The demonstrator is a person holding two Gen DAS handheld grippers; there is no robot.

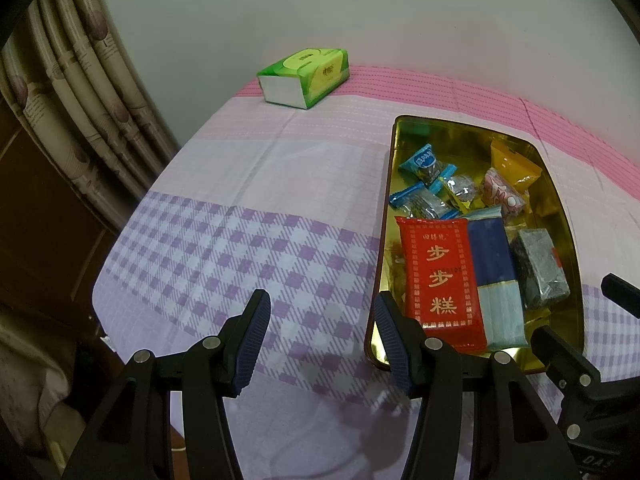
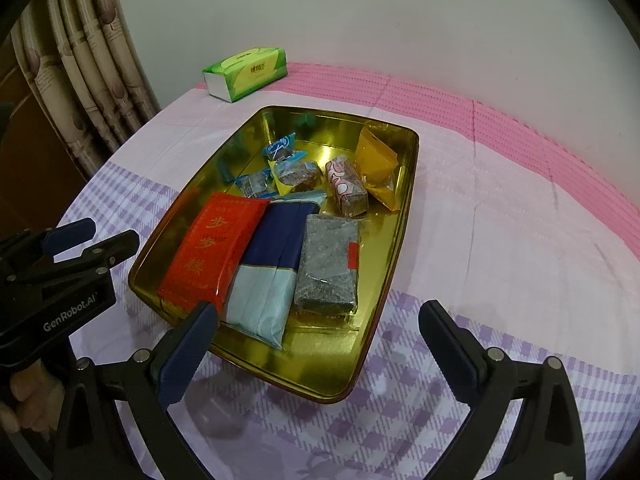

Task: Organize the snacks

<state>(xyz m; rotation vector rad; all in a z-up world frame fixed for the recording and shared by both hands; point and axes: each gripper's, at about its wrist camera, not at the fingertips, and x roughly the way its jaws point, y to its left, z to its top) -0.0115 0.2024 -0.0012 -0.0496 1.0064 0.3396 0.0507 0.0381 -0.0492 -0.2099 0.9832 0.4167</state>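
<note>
Gold tin [image 2: 404,216] sits mid-counter [image 2: 500,240], holding red packet [image 2: 216,248], blue pack [image 2: 268,276], grey block [image 2: 328,268] and small sweets. Left tongs [image 1: 320,312] half-wide, empty, at tin's left. Right tongs [image 2: 320,320] wide, empty, near edge. Green tissue pack [image 2: 248,72] far left.

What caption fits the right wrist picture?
Open right gripper hovers over a gold tin of wrapped snacks, red packet nearest.
</note>
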